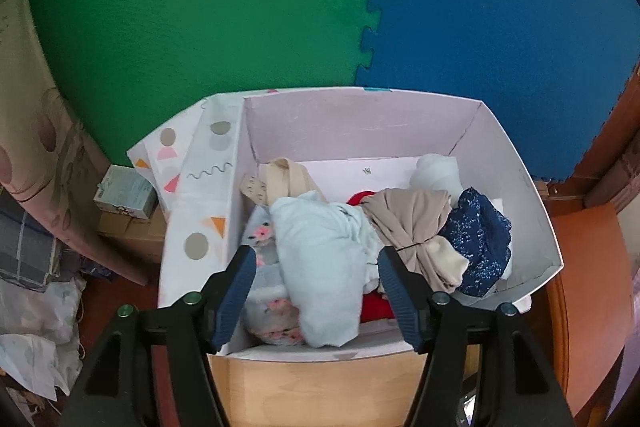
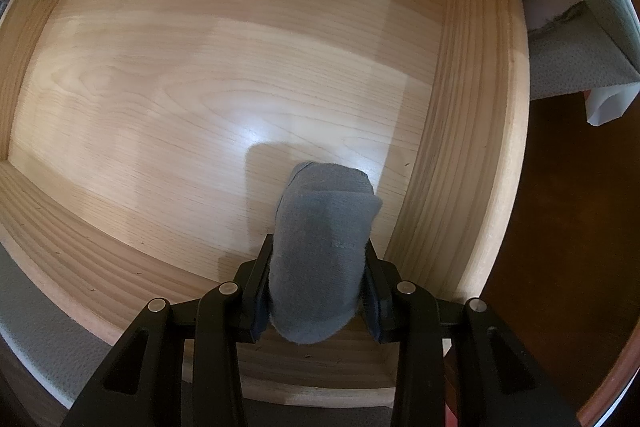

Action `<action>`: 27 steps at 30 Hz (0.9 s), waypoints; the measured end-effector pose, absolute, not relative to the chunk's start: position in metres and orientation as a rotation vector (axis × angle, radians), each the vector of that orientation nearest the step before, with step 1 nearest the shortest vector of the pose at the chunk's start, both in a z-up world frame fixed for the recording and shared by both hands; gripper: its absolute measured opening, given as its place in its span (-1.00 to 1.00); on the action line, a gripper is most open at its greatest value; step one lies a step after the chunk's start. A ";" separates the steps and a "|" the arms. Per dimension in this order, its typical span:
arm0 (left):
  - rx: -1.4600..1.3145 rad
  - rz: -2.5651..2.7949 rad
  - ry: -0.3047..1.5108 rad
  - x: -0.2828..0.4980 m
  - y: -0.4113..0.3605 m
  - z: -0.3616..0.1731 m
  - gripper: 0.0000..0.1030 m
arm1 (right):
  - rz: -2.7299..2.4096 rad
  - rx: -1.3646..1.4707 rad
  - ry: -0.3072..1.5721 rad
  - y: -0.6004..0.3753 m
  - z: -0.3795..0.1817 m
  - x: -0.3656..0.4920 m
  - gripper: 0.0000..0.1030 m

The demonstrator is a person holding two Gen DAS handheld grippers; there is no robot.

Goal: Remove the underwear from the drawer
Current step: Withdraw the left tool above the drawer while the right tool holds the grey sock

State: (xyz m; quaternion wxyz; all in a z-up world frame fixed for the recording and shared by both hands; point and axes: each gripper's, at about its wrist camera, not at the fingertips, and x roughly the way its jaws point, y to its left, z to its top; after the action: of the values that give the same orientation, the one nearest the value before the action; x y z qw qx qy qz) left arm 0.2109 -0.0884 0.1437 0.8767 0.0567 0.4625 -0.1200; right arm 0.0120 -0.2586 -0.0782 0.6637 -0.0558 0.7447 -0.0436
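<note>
Grey knit fabric, one folded piece of underwear (image 2: 320, 259), sits pinched between the closed jaws of the right gripper (image 2: 318, 291), low and centre in the right wrist view, above the wooden drawer (image 2: 200, 87). Nothing else shows on the drawer floor, so this looks like the last piece. The left gripper (image 1: 316, 291) hangs with jaws wide apart, holding nothing, over one white box (image 1: 360, 123) heaped with about seven garments.
</note>
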 end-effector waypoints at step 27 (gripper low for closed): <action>0.346 -0.192 0.977 0.093 -0.010 0.084 0.27 | -0.113 -0.143 1.693 -0.258 -0.071 0.018 -0.35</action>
State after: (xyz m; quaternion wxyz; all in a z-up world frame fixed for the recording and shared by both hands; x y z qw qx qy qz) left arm 0.0934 -0.0095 0.0836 0.8643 0.1650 0.4663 -0.0915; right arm 0.0180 -0.2576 -0.0711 0.6588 -0.0632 0.7480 -0.0500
